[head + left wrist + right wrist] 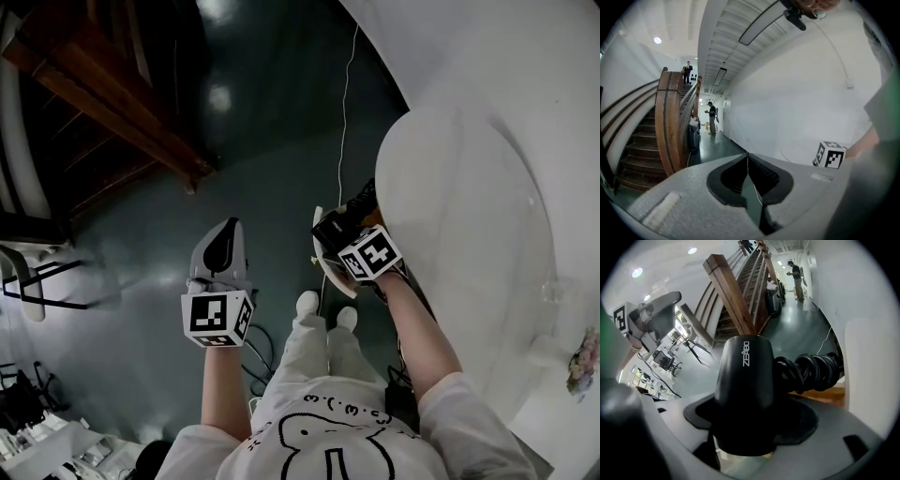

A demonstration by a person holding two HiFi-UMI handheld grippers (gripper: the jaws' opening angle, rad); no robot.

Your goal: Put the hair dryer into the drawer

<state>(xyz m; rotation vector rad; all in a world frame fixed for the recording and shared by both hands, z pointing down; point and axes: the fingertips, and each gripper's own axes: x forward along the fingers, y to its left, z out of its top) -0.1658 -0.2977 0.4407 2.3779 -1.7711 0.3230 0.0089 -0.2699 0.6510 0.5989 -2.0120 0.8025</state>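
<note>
A black hair dryer (745, 376) with its cord (811, 371) coiled beside it sits between the jaws of my right gripper (747, 413), which is shut on its body. In the head view the right gripper (343, 234) holds the hair dryer (345, 217) at the edge of a white rounded cabinet (469, 216). A strip of wood (822, 395), seemingly the drawer's inside, lies just under the cord next to a white panel (867, 376). My left gripper (747, 157) is shut with nothing in it and hangs over the floor to the left (223, 242).
A wooden staircase (112, 103) rises on the left. A thin white cord (345, 103) runs across the dark floor along the wall. Cables (262, 349) lie by the person's feet. Office chairs (28, 281) stand far left. People (711, 117) stand down the corridor.
</note>
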